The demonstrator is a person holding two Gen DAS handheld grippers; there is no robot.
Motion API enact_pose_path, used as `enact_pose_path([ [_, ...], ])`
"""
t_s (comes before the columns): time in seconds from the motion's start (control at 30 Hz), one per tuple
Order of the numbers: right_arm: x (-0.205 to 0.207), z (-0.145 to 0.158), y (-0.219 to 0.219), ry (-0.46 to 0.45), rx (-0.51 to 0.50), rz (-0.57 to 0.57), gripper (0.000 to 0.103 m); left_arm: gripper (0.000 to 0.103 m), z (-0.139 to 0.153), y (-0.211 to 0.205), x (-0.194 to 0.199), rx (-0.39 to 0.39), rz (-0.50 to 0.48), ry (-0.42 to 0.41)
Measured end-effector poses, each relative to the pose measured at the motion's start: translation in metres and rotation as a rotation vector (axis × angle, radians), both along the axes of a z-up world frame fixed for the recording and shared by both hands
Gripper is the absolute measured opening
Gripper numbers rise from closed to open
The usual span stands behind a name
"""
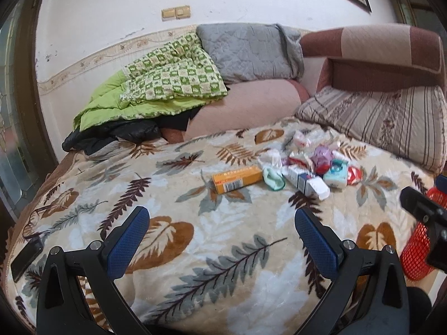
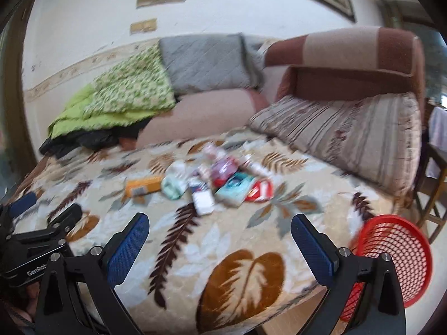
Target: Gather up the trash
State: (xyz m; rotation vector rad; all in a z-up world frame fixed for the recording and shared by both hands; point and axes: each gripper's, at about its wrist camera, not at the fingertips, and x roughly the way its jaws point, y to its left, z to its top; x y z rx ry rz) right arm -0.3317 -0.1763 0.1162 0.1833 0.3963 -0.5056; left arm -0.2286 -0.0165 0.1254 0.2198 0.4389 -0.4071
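Left wrist view showed my left gripper (image 1: 222, 240) hovering low over the leaf-print blanket (image 1: 195, 251) near its front edge, jaws wide apart and holding nothing. My right gripper (image 2: 220, 240) hung beside it, also spread open and empty, with the red mesh basket (image 2: 396, 256) just off the blanket's front right corner. Mid-blanket lay the trash: an orange carton (image 1: 237, 180) nearest, apart from the rest, then a pale green wrapper (image 1: 273, 181), a white box (image 1: 307, 182) and a heap of packets (image 1: 327, 162) toward the striped cushion (image 1: 377, 120). I judged the carton the sensible first pick: come in across its short side, settle the fingers onto the soft blanket without snagging the pile, then close. The right view was blurred, so I would have steadied before reaching. Glasses (image 1: 36, 217) and a phone (image 1: 26, 256) at the left edge were not trash.
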Motion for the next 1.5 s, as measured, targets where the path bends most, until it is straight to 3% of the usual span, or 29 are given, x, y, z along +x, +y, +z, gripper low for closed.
enact_pose_path([
  [0.07, -0.011, 0.009, 0.002, -0.066, -0.039, -0.046, 0.103, 0.103, 0.002, 0.001, -0.001, -0.012, 0.003, -0.011],
  [0.2, -0.013, 0.019, 0.002, -0.082, -0.055, -0.039, 0.103, 0.103, 0.001, -0.002, -0.001, -0.001, -0.002, -0.008],
  [1.0, 0.007, -0.003, -0.002, 0.025, 0.018, -0.003, 0.103, 0.103, -0.012, -0.001, 0.011, 0.017, -0.026, 0.061],
  [1.4, 0.024, -0.022, -0.026, 0.084, 0.156, 0.031, 0.102, 0.103, -0.027, -0.016, 0.045, 0.02, -0.107, 0.188],
  [1.5, 0.029, -0.026, -0.032, 0.087, 0.189, 0.054, 0.098, 0.091, -0.031, -0.018, 0.067, 0.009, -0.116, 0.244],
])
